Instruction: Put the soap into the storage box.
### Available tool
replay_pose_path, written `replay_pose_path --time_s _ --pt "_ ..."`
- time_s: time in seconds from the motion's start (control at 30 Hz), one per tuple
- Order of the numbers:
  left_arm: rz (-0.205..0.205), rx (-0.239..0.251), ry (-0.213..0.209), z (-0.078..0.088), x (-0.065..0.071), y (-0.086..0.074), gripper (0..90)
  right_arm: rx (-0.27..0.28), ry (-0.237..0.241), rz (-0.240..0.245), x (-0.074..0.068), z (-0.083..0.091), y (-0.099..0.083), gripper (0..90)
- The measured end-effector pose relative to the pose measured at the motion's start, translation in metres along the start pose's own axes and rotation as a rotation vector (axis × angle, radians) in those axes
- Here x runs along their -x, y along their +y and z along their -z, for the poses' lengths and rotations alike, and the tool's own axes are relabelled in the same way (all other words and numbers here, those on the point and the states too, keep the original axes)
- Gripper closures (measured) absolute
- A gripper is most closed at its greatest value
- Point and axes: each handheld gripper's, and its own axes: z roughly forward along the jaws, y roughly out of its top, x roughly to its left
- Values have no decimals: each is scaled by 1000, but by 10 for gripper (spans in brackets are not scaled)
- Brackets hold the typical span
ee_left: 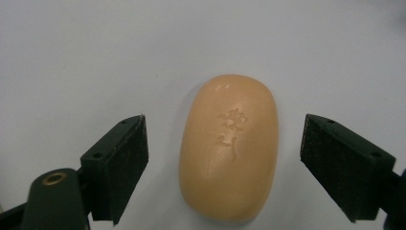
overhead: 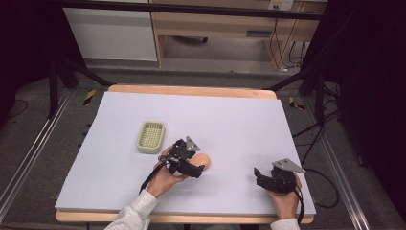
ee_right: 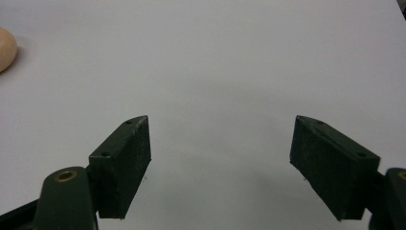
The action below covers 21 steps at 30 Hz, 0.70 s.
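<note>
An oval peach-coloured bar of soap with an embossed mark lies flat on the white table cover. My left gripper is open, with one jaw on each side of the soap and a gap to it on both sides. From above, the left gripper covers part of the soap. A pale green slotted soap dish sits to the left and farther back. My right gripper rests at the near right, open with nothing between its jaws. The soap's end shows at that view's left edge.
The white sheet covers most of a wooden table. Metal rails and black frame legs run along both sides. Cables lie on the floor at the right. A wooden desk stands beyond the table.
</note>
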Motion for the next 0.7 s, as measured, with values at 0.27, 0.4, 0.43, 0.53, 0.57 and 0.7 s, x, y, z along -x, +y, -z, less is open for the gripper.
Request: replay_pose_path --time_s 0.27,0.4,0.43,0.53,0.57,0.7 --pt "-22 -49 -10 -10 1 -1 150 -2 6 -2 0 0 0 224" --pt "-39 -74 -15 -15 2 -1 171 -6 8 -3 0 -1 0 226" --pt "-40 -78 -14 -16 2 -1 171 -6 8 -3 0 -1 0 227" --pt "-35 -81 -8 -19 2 -2 184 -6 10 -4 0 -1 0 230" --pt "-34 -83 -12 -20 1 -2 197 -6 12 -4 0 -1 0 231" --pt "-25 -82 -22 -22 0 -4 229 -8 12 -2 0 -2 0 232"
